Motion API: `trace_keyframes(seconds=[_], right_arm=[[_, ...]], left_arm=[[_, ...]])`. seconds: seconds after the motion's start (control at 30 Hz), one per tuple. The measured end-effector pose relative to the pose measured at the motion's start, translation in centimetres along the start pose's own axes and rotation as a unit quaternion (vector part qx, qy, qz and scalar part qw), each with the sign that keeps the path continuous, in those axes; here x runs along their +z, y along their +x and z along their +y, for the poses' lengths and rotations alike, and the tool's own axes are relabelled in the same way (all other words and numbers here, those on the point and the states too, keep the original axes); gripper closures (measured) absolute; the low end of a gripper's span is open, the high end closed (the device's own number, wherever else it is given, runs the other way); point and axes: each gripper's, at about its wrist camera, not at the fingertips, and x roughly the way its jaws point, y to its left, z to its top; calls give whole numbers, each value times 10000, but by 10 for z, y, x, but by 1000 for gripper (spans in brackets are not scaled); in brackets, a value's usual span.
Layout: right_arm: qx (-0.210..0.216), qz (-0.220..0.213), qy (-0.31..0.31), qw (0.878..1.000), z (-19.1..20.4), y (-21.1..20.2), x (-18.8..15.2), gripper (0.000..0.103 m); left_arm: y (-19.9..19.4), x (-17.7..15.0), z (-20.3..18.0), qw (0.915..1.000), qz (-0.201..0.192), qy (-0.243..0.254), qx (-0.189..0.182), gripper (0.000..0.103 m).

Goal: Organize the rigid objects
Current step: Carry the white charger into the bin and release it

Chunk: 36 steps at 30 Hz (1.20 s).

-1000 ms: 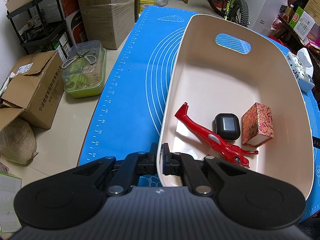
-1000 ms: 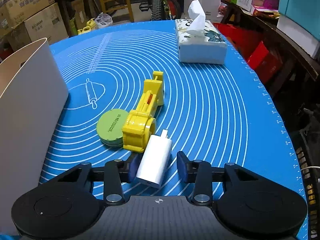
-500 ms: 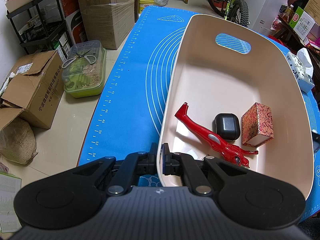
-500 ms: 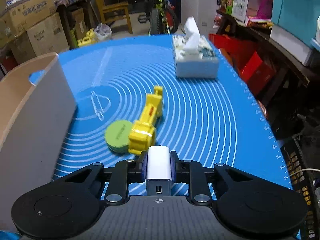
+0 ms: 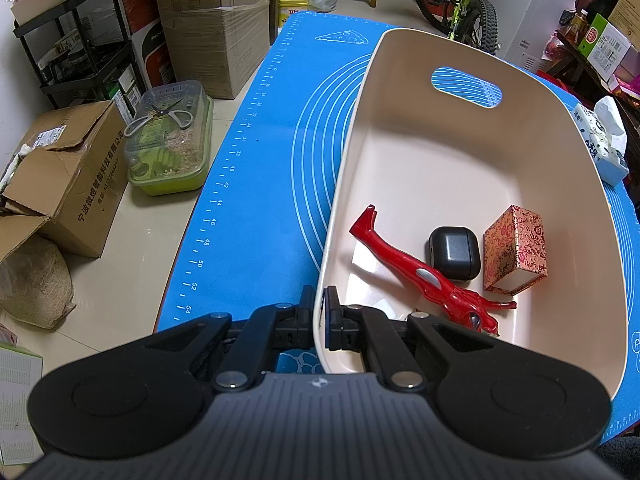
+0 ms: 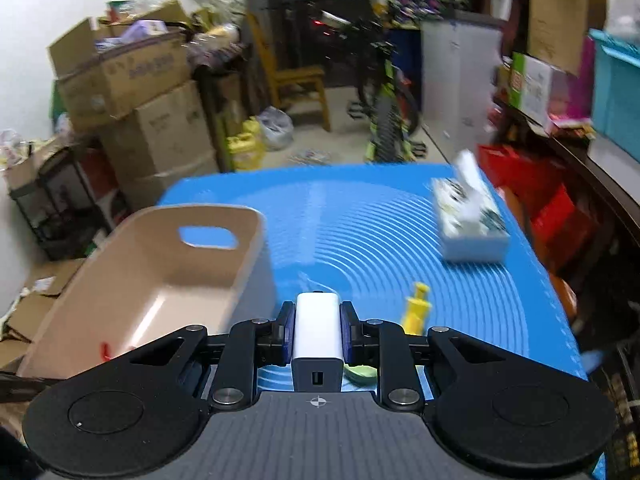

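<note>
Charger (image 6: 318,330) clamped between right tongs (image 6: 318,332); left tongs (image 5: 319,316) pinched on bin (image 5: 460,160) rim.

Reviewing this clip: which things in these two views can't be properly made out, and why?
- Green disc, right wrist view: mostly hidden behind the right gripper and white charger.
- Yellow toy, same view: lower part hidden, blurred.
- Tissue box, left wrist view: cut off by the bin rim.

White charger (image 6: 318,330) between clamped fingers (image 6: 286,334)
</note>
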Motion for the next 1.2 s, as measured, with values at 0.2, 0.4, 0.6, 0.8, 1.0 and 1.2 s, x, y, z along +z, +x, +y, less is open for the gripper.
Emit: trace_keyframes(seconds=[0.2, 0.4, 0.6, 0.8, 1.0, 1.2], right_arm=[[398, -69, -331, 9986, 45, 6, 13, 71], [722, 77, -838, 9938, 97, 21, 12, 71], [851, 478, -1183, 9882, 133, 46, -2, 71], [822, 950, -1435, 9816, 154, 68, -18, 71], [648, 1439, -1568, 9749, 158, 86, -33, 71], [633, 1804, -1582, 9687, 156, 95, -31, 69]], left_arm=[[0, 0, 0, 10000, 0, -1, 1, 97], [0, 0, 0, 10000, 0, 2, 2, 97], [0, 0, 0, 10000, 0, 2, 2, 97], [0, 0, 0, 10000, 1, 0, 2, 97], [0, 0, 0, 10000, 1, 0, 2, 97], [2, 0, 0, 10000, -1, 10, 12, 97]])
